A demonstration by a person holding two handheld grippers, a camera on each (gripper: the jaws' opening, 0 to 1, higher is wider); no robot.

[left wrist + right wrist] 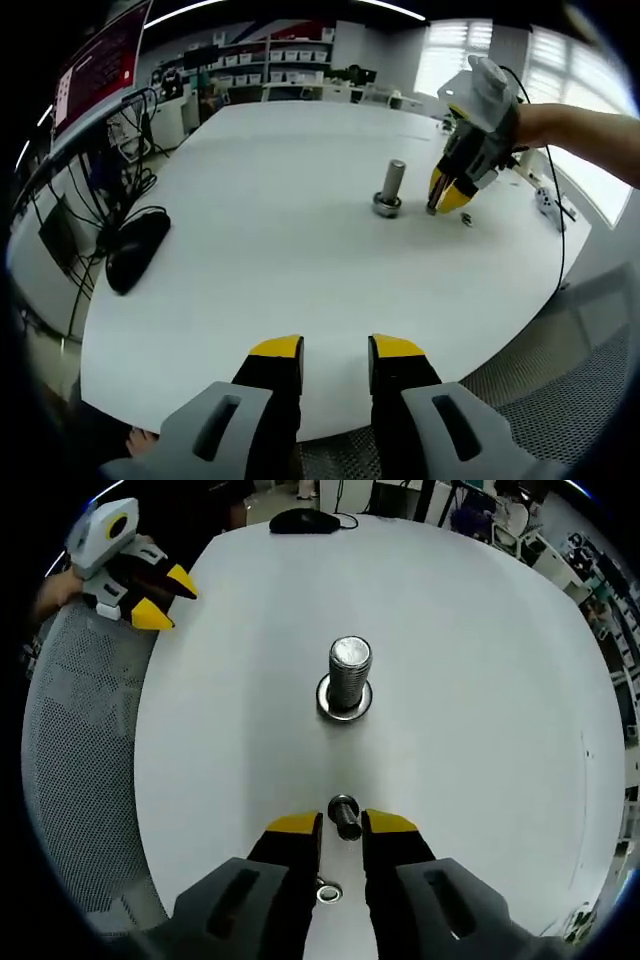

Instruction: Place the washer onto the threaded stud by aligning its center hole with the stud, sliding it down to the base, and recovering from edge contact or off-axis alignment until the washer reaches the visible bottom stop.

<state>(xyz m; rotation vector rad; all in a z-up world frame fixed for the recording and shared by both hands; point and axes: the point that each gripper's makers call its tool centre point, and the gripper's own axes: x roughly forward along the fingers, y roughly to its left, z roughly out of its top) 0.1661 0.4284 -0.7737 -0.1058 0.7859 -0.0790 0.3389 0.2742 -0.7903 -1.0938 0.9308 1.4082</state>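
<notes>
So in the right gripper view, the right gripper (341, 824) is hanging low over the white table (480, 740) with its yellow-tipped jaws a little apart, and a small dark bolt-like piece (344, 815) is sitting right in the gap between the tips. Can't really tell if the jaws are pinching it or just framing it. Closer in, down between the jaw bodies, a small washer (327, 891) is lying flat on the table. Further out, the threaded stud (349, 670) is standing upright on its round base flange (344, 704), well apart from the washer. Past that, the left gripper (165, 598) is hovering at the table's edge, and a black mouse (305, 521) is sitting at the far rim.

In the left gripper view, the left gripper (336, 350) is hanging with its jaws parted and nothing between them. Across the table the stud (392, 184) is standing, with the right gripper (447, 198) just beside it, held by a gloved hand (490, 100).
</notes>
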